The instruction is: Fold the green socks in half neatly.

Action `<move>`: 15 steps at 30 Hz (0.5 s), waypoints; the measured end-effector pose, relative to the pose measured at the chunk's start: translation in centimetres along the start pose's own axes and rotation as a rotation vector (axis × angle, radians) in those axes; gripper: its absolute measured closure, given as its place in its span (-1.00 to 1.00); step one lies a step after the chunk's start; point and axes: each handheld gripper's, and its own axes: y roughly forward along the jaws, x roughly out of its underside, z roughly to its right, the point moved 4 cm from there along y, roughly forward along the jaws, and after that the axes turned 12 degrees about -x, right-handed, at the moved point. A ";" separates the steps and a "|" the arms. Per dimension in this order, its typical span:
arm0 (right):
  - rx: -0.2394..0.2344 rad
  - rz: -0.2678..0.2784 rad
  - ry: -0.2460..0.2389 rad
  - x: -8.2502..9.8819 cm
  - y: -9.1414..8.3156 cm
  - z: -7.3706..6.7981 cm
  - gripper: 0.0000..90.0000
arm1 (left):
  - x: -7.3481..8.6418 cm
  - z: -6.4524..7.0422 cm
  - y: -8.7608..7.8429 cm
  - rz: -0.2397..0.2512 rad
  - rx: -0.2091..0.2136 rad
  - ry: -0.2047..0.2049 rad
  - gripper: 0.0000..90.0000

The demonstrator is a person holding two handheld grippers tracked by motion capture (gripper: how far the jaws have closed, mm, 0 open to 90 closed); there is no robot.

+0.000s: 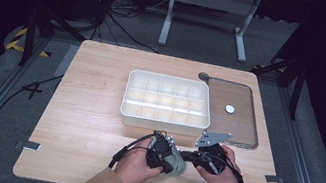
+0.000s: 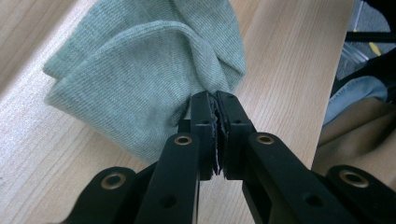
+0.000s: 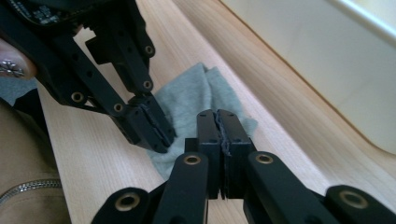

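Both grippers are clenching the sock (image 1: 177, 164) lying between them, left gripper (image 2: 216, 100) pinching its near edge and right gripper (image 3: 217, 116) biting the opposite edge.

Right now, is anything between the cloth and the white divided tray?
Nothing visible: bare table lies between the green cloth, pinched by both tongs, left and right, and the tray.

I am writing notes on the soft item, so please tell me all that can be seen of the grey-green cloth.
The grey-green cloth is a fine ribbed knit, folded into soft bunched layers. It lies on the wooden table near its front edge, in front of the white compartment box. The left gripper is shut on one edge, and the right gripper pinches another edge.
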 end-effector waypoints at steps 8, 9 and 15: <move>-0.065 -0.001 -0.051 -0.5 2.4 -1.4 0.98 | 0.0 0.1 0.0 0.018 0.007 -0.014 0.87; -0.057 -0.017 -0.048 -0.4 2.7 -1.3 0.98 | -0.1 0.3 -0.1 0.034 0.011 -0.044 0.86; -0.032 -0.043 -0.004 0.5 2.9 -0.3 0.98 | -0.5 -1.1 -2.6 0.104 -0.013 -0.015 0.91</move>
